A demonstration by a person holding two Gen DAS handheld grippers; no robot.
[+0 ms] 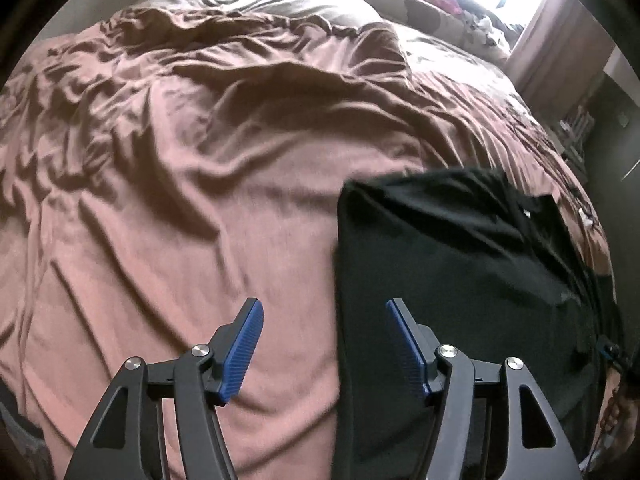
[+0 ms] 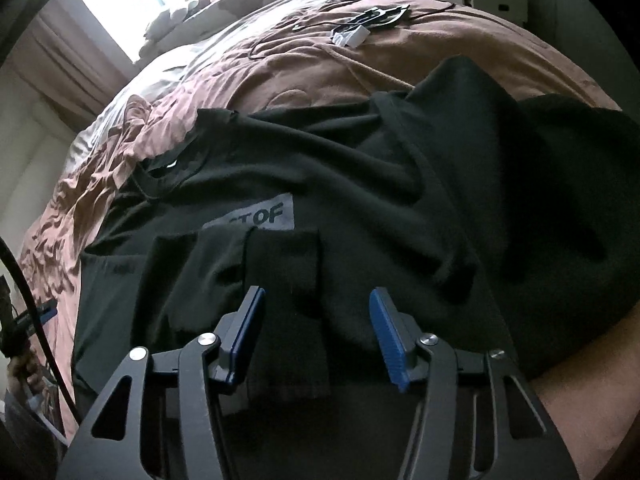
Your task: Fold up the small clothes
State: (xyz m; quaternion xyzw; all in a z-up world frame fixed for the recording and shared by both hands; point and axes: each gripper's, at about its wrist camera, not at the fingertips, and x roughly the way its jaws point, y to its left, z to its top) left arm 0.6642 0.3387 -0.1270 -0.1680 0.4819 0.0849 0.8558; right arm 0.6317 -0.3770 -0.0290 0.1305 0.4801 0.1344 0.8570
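Bed (image 1: pixel 168 184): fills both views, covered by a rumpled pinkish-brown sheet; a bright window shows at 1 o'clock in the left wrist view and at 11 o'clock in the right.
Black garment (image 2: pixel 360 184): a dark T-shirt lying on the bed, at 4 o'clock in the left wrist view and across the centre of the right wrist view, reaching out to 3 o'clock. One long edge looks folded straight; the far side is bunched into soft ridges.
Handling: judging by the drape, the shirt is light, limp and thin – it will sag and slide on the sheet instead of holding a crease, so it wants a pinch at a hem or a doubled edge, not the loose middle.
Left tongs (image 1: pixel 324 320): spread wide with nothing between the blue pads, hanging over the shirt's straight edge at 6 o'clock.
Right tongs (image 2: pixel 317 310): moderately apart and empty – a folded flap of cloth lies below the gap, and the pads do not press on it.
White label (image 2: pixel 260 218): a pale patch with dark letters, just above the right tongs.
Small clutter (image 2: pixel 360 26): a white box and cables on the sheet at 12 o'clock, well apart from the shirt.
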